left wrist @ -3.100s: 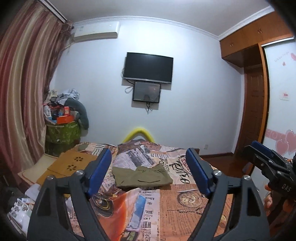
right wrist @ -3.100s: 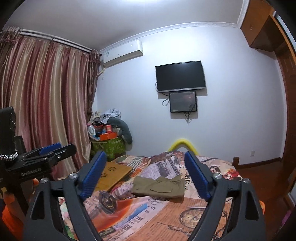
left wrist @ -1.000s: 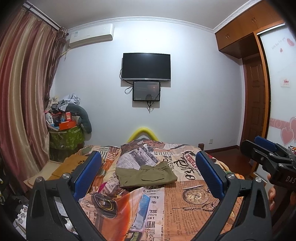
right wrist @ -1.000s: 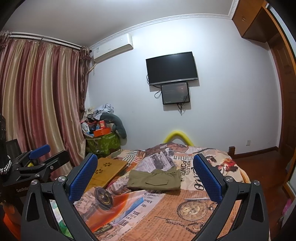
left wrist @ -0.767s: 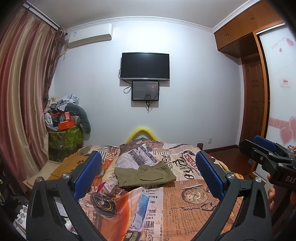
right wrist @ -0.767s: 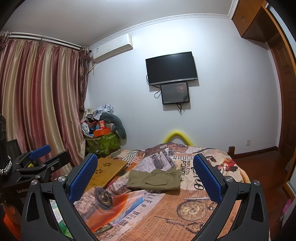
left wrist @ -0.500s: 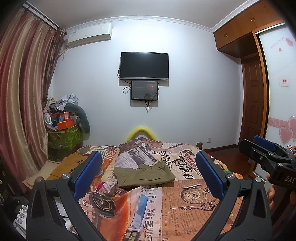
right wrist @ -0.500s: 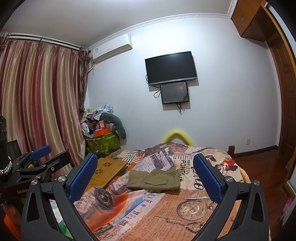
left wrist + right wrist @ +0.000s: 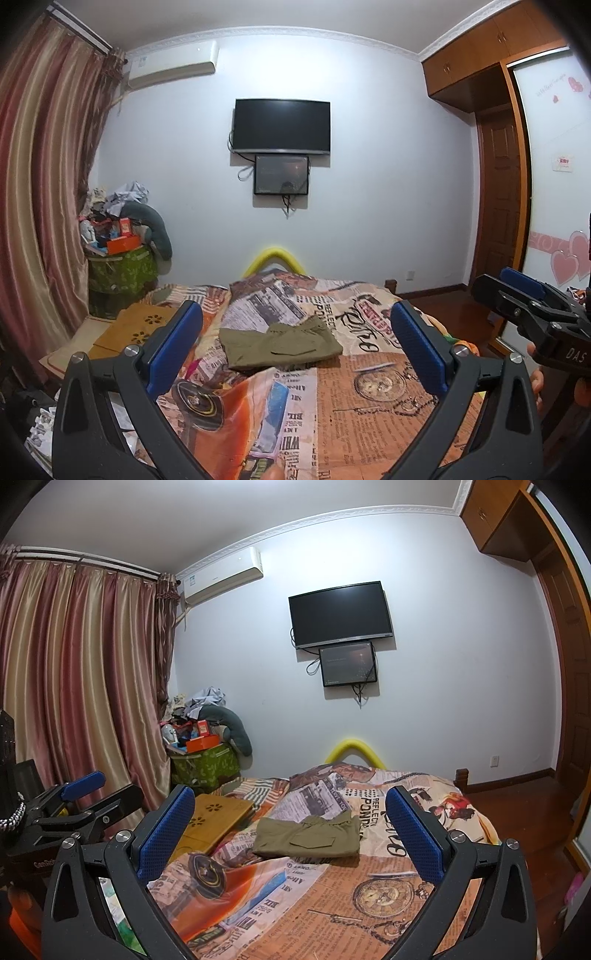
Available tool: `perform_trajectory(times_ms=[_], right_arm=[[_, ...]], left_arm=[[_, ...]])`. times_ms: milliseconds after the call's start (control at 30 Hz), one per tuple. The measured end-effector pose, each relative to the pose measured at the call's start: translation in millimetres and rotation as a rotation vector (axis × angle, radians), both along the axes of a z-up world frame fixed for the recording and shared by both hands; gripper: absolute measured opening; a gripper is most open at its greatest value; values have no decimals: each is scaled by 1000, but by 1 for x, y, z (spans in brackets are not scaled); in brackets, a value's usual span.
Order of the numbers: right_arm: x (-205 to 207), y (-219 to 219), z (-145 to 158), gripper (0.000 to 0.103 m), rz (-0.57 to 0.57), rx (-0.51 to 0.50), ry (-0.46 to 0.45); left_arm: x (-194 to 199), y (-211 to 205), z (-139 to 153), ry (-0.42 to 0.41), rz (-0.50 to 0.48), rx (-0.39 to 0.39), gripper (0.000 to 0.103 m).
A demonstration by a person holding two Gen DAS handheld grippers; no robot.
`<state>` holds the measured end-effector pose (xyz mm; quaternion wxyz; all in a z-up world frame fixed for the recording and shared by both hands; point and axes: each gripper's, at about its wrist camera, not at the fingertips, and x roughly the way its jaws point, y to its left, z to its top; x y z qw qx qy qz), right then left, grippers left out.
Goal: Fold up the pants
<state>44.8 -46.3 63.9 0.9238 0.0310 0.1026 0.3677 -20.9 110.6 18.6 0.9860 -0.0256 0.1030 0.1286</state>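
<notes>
In the left wrist view, the left gripper (image 9: 295,345) was held wide apart and empty; the folded pants (image 9: 280,343) were seen straight ahead, mid-bed (image 9: 388,417), lengthwise across. In the right wrist view, the right gripper (image 9: 290,829), likewise spread, was aimed at them; neither looked nearer.

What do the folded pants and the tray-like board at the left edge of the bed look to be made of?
Pants: olive woven cloth, likely cotton twill; matte, softly creased, with a stitched flap pocket.
Board: probably bamboo or light wood; smooth tan face, faint grain, flower-shaped cut-out holes.
Both lie on the bed cover, a printed fabric with slight sheen, fibre unclear.
</notes>
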Motion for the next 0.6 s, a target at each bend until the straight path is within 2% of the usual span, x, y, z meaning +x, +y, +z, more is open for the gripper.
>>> perform_trajectory(times_ms=[600], right_arm=[[-2,3,-6,103,-5,-6,12]], left_arm=[[3,5,-4,16,-7,-20,103]])
